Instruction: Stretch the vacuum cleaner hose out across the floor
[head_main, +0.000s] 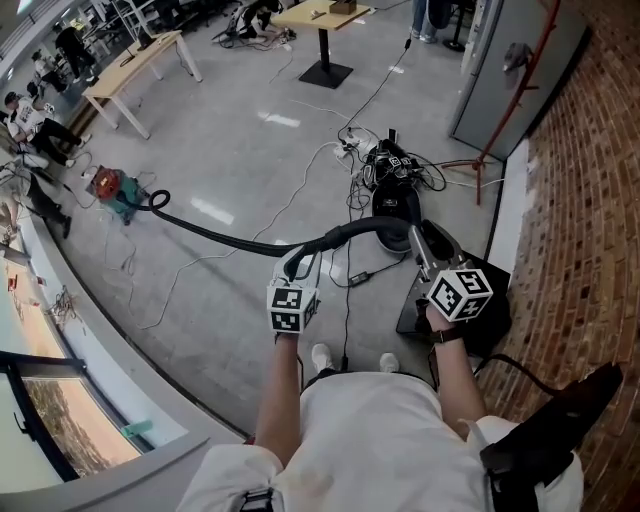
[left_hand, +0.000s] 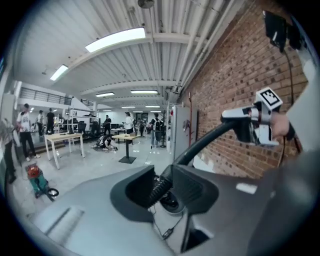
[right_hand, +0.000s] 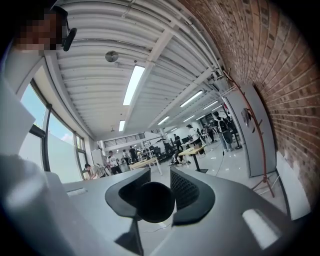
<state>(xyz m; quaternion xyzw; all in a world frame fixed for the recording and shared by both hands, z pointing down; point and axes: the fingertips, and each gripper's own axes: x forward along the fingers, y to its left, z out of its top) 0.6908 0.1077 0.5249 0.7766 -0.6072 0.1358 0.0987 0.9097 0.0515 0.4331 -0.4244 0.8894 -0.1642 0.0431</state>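
A black vacuum hose (head_main: 220, 236) runs over the floor from the red and green vacuum cleaner (head_main: 110, 190) at the left to my two grippers in front of me. My left gripper (head_main: 297, 262) has the ribbed hose (left_hand: 159, 189) lying between its jaws, which stand slightly apart around it. From there the hose arcs up and right to my right gripper (head_main: 420, 245). That gripper is shut on the hose's smooth black tube (right_hand: 155, 201), seen end-on between the pads. In the left gripper view the right gripper (left_hand: 245, 117) shows at the upper right and the cleaner (left_hand: 36, 180) far left.
Loose cables and black gear (head_main: 395, 170) lie on the floor ahead. A black case (head_main: 470, 310) sits by my feet. A brick wall (head_main: 590, 200) and a grey door (head_main: 515, 70) are on the right. Tables (head_main: 135, 75) and people (head_main: 30, 120) are at the far left.
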